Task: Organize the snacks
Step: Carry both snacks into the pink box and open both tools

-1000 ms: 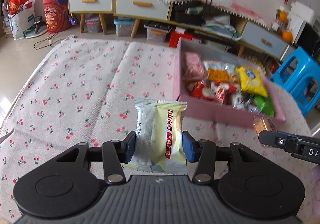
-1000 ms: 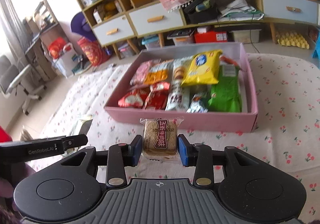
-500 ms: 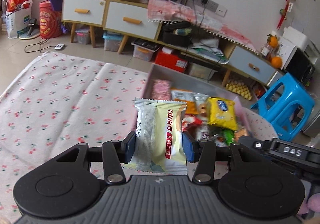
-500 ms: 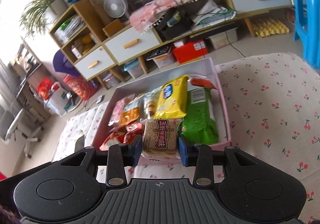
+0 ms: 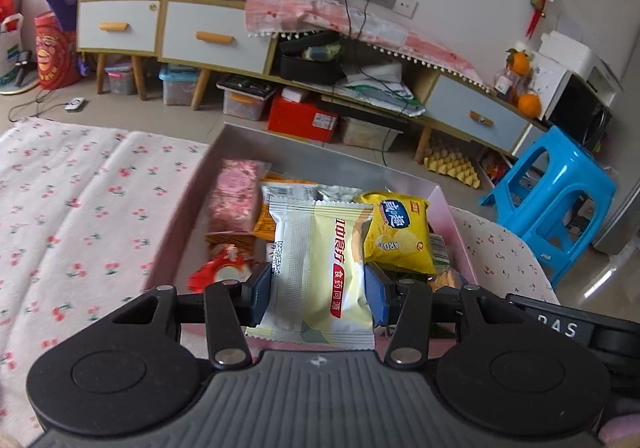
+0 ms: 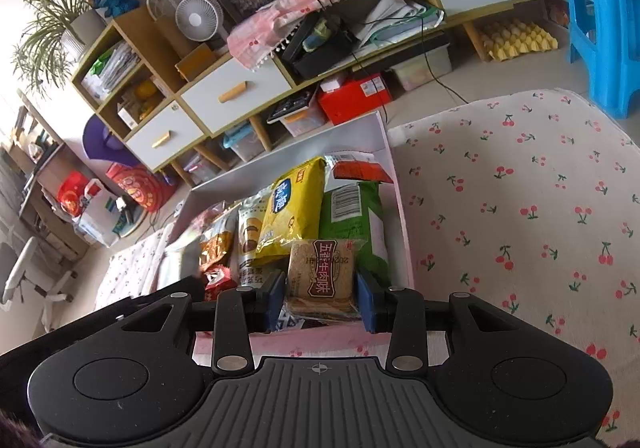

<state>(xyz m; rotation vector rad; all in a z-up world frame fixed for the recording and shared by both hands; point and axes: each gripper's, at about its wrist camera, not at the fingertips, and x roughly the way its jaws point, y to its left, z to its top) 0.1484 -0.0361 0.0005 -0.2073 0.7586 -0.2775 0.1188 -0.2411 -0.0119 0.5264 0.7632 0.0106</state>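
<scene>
Left wrist: pale packet clamped in hand-held gripper, now over pink box.

Glossy plastic snack wrappers, matt pink cardboard box, soft cherry-print cloth, ribbed matt-black plastic claw bodies.

Soft daylight, fisheye-warped edges, slight blur
</scene>
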